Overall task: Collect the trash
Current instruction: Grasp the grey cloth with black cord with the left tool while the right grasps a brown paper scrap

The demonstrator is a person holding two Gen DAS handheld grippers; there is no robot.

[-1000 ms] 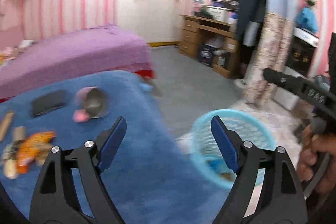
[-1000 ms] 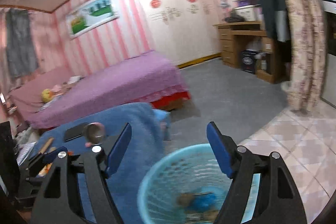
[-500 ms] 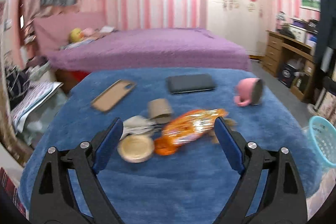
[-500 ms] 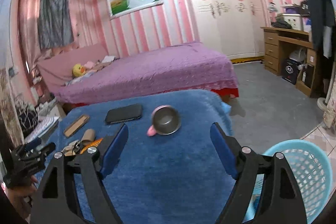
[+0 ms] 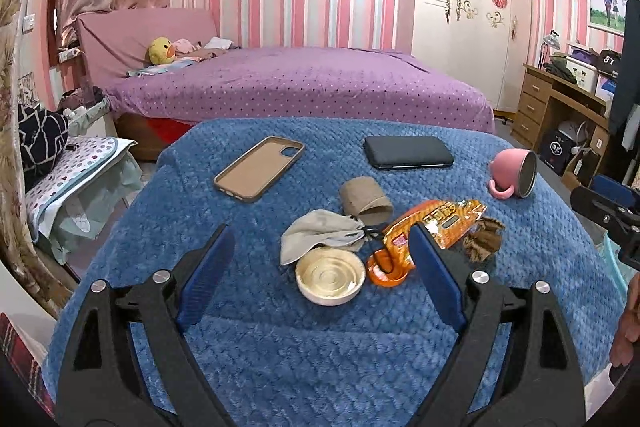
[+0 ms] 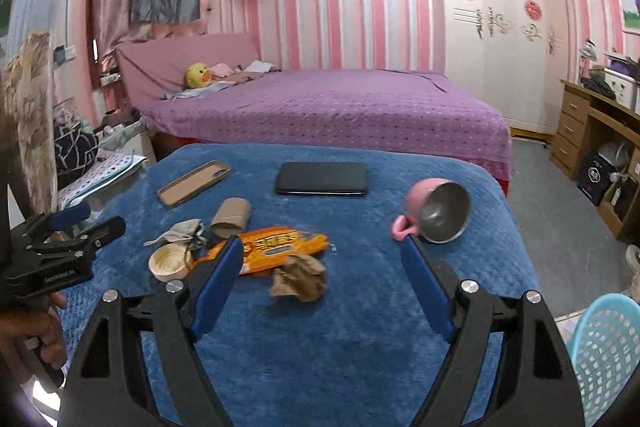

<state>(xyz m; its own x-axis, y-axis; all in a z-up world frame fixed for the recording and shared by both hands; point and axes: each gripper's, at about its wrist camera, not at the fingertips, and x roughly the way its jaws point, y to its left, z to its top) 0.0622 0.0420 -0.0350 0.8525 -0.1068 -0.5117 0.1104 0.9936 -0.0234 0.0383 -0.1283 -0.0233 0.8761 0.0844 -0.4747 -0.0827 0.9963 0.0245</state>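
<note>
Trash lies grouped on the blue-covered table (image 5: 320, 367): an orange snack wrapper (image 5: 432, 223), a round pale lid (image 5: 330, 279), a grey face mask (image 5: 320, 235), a cardboard tube (image 5: 365, 200) and crumpled brown paper (image 5: 484, 239). My left gripper (image 5: 320, 239) hovers open and empty just short of the lid and mask. My right gripper (image 6: 322, 247) is open and empty too, with the brown paper (image 6: 300, 277) and wrapper (image 6: 280, 243) just beyond its fingers. Each gripper shows in the other's view: the right gripper (image 5: 608, 199) at the right edge, the left gripper (image 6: 92, 221) at the left edge.
A phone case (image 5: 260, 169), a black phone (image 5: 408, 152) and a tipped pink mug (image 5: 514, 173) lie farther back on the table. A light blue basket (image 6: 608, 351) stands on the floor at the right. Behind are a purple bed (image 5: 304, 83) and a wooden desk (image 6: 592, 131).
Both views have swung left from the blue basket on the floor to the table with the trash. Both grippers stayed open and empty.
</note>
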